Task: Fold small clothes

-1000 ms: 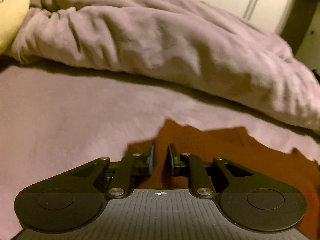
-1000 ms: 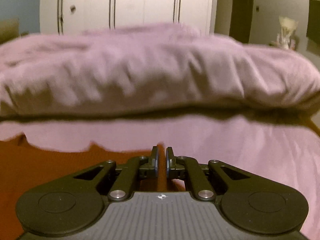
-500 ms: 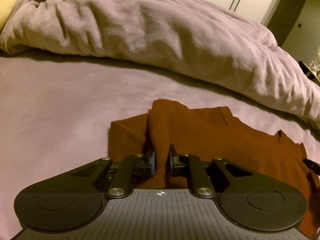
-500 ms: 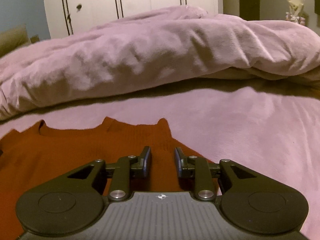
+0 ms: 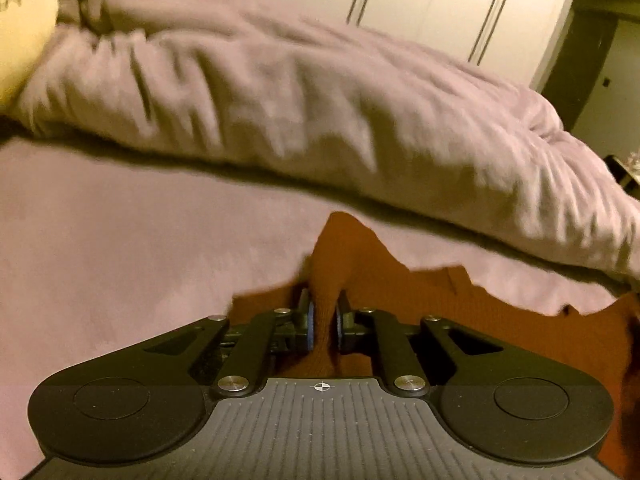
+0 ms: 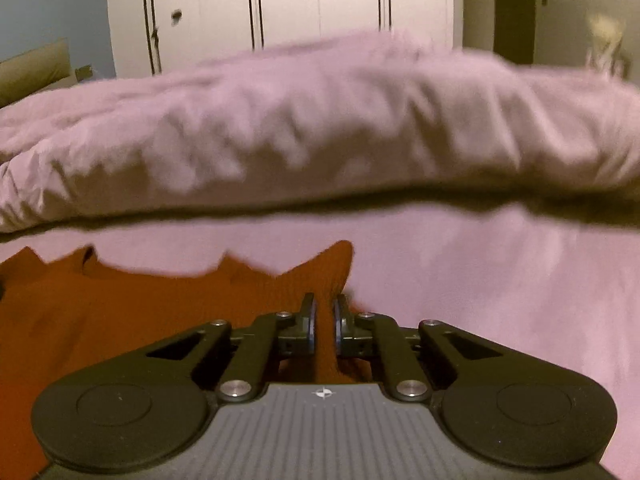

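Observation:
A rust-orange knitted garment point(image 5: 480, 320) lies spread on the pink bed sheet point(image 5: 100, 240). My left gripper point(image 5: 323, 300) is shut on a raised fold at the garment's left edge, and the cloth peaks up between the blue pads. In the right wrist view the same garment point(image 6: 120, 312) stretches away to the left. My right gripper point(image 6: 324, 304) is at its right corner, its jaws closing with the pads pressed on a pinched ridge of cloth. The cloth under both gripper bodies is hidden.
A bunched pink duvet point(image 5: 320, 100) runs across the bed just beyond the garment, also seen as the duvet point(image 6: 320, 120) in the right wrist view. A yellow plush toy point(image 5: 20, 32) sits at the far left. White wardrobe doors point(image 6: 320, 0) stand behind the bed.
The right gripper stood open over the garment half a second ago and has now closed on its corner. The left gripper narrowed onto its fold, which now rises higher.

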Motion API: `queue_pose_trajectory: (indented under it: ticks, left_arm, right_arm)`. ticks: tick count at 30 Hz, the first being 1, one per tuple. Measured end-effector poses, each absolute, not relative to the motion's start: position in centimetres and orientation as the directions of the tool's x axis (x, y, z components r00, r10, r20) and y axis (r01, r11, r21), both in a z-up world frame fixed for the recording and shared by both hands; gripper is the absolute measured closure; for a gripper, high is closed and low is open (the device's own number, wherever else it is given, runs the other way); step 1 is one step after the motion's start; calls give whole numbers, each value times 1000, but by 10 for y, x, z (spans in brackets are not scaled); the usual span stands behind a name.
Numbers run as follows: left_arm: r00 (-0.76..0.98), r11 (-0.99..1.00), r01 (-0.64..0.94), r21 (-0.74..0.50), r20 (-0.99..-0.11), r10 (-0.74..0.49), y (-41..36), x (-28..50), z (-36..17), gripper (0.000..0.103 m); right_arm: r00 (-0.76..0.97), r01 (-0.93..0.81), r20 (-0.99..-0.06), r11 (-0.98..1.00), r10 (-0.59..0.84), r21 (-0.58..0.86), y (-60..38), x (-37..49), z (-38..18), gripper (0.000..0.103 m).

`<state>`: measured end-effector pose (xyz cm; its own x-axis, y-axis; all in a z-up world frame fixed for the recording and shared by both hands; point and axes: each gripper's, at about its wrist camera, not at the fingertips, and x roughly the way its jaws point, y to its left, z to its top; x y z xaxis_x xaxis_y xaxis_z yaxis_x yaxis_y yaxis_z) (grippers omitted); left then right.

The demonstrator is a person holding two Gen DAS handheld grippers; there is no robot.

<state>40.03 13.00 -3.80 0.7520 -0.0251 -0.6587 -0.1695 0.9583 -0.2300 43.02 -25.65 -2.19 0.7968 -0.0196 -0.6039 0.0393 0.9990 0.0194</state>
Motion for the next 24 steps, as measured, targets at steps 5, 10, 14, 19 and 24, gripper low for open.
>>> queue_pose_trajectory:
  ticks: [5,10,14,19,24]
  left_arm:
    - [708,968,-239,-78,-696,119,112,419,-49,85]
    - [722,967,-254,28,-659,209,97,391,-46,55]
    - [774,972,-183,-149,-631,49,88,332,-35,46]
    - [797,938,-69,-341,-584,-154,72,286,-37,37]
    - [739,892,-141,-430,-645,-195,91,302,-62,49]
  right_arm:
    - [827,66,-549,990,-122,-121,-235,445,-21,94]
    - [805,88,-579,992,-126,-94,-241,433,-23,65]
    - [839,20,-544,997,23,74,-237,380,-14,60]
    - [762,-136,-518,877,390,460,-220,319,-26,61]
    - [735,52,-438,601,518,798,-256,317,-68,83]
